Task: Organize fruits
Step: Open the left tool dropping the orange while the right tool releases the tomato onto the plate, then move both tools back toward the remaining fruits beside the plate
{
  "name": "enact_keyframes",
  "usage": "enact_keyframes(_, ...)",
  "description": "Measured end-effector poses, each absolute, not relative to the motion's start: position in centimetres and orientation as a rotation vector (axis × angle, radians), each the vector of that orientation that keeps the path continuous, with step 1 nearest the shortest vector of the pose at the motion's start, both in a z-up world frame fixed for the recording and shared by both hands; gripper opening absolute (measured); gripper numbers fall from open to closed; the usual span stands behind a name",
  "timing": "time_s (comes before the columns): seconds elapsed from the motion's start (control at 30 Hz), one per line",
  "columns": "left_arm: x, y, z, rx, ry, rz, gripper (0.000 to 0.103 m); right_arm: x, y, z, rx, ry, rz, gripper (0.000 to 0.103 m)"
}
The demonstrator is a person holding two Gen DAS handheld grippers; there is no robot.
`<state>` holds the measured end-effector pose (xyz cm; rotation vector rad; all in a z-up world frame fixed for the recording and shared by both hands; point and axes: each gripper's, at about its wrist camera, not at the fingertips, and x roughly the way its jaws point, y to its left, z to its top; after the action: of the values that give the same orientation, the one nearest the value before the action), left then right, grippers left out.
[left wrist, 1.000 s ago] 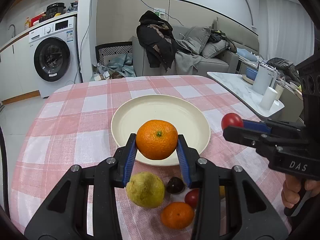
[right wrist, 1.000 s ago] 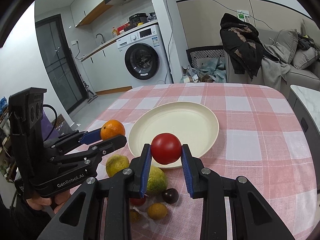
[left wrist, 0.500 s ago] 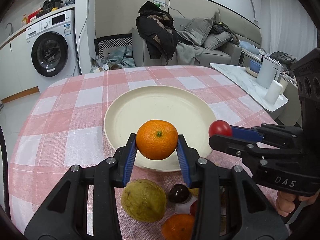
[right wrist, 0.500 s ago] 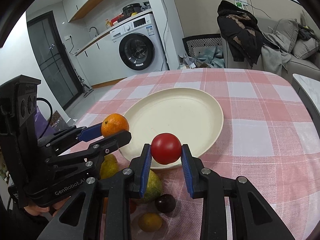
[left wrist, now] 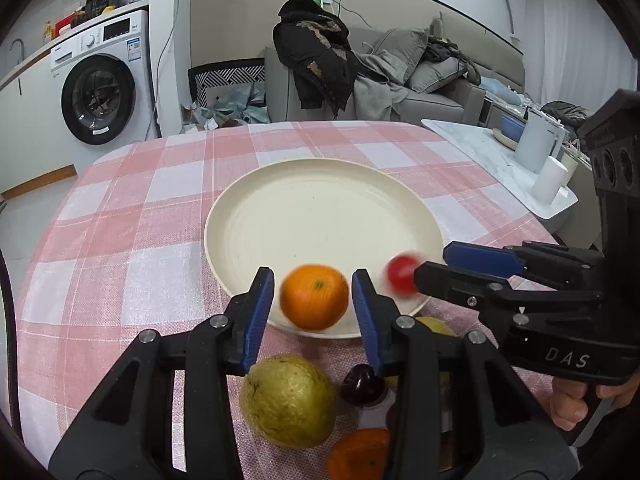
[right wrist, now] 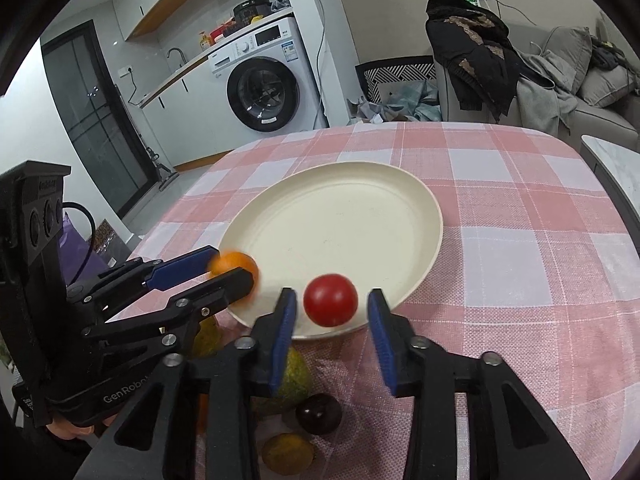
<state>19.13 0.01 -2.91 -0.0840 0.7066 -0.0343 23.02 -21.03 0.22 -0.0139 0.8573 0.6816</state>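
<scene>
Several fruits (left wrist: 289, 399) before plate (left wrist: 320, 208), sofa (left wrist: 432, 96) behind

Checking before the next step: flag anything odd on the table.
Two things stand out. The round orange mandarin and the small red tomato are motion-blurred over the near rim of the cream round plate, free between the opened left gripper and right gripper, apparently mid-drop.

The right gripper (right wrist: 332, 320) has its blue pads spread, with gaps on both sides of the red tomato (right wrist: 330, 299), which sits blurred over the near rim of the cream plate (right wrist: 348, 224). To the left, the left gripper (right wrist: 224, 270) reaches in, an orange (right wrist: 236, 266) blurred at its tips. A green fruit (right wrist: 296, 376), dark plum (right wrist: 319, 414) and small yellow fruit (right wrist: 287, 453) lie on the checked cloth (right wrist: 520, 264) below.
</scene>
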Motion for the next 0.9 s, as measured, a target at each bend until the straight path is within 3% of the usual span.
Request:
enact_keyframes(0.03,19.0,0.0,-2.8,-0.083,0.703,-0.032,0.044,23.0,-21.2,0.3,-0.009,0.852,0.678,0.049)
enact_keyframes(0.13,18.2,0.1,-2.1,-0.069,0.681,-0.002,0.081,23.0,-21.9,0.7,-0.006,0.846,0.661,0.055)
enact_keyframes(0.3,15.8,0.7,-0.6,-0.049,0.635,0.011,0.09,21.8,-23.4,1.9,-0.002,0.81,0.661,0.092)
enact_keyframes(0.37,14.6,1.0,-0.1,-0.04,0.62,0.035,0.102,21.2,-23.8,2.3,-0.005,0.8,0.673,0.101)
enact_keyframes(0.9,8.1,3.3,0.9,-0.078,0.611,0.078,0.102,17.7,-25.0,2.9,-0.011,0.808,0.717,0.103)
